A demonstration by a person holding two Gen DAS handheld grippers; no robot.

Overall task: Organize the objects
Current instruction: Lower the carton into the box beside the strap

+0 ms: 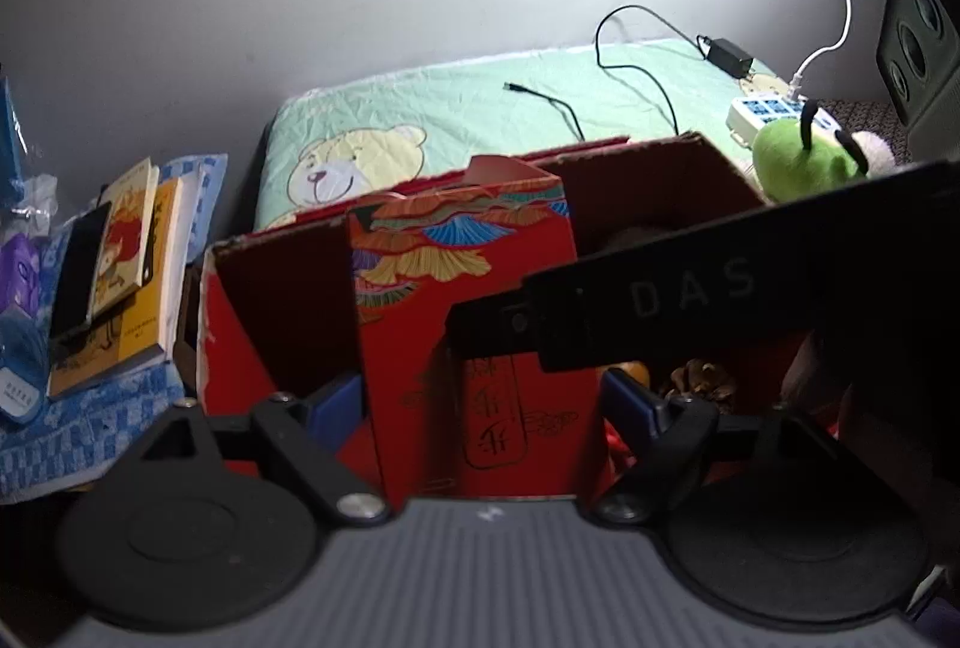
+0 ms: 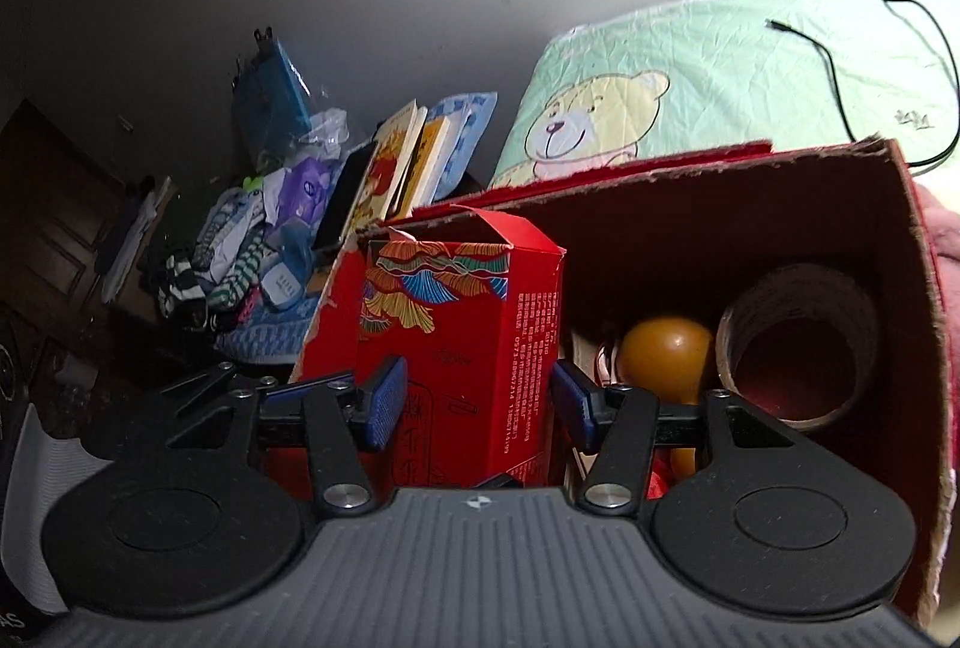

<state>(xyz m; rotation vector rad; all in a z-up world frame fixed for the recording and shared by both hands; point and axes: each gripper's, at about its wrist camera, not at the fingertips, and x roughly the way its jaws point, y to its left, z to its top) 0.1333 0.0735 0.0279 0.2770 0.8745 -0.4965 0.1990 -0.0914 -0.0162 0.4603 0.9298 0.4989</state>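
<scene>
carton (image 2: 462,342) in box (image 2: 912,240), left | tape roll (image 2: 798,342) right | ball (image 2: 666,354) between

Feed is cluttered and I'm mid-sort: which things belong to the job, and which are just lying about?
In the job:
- small red carton, between the right gripper fingers
- big red box
- tape roll
- orange ball

Lying about:
- books
- power strip
- green plush
- black cable
</scene>
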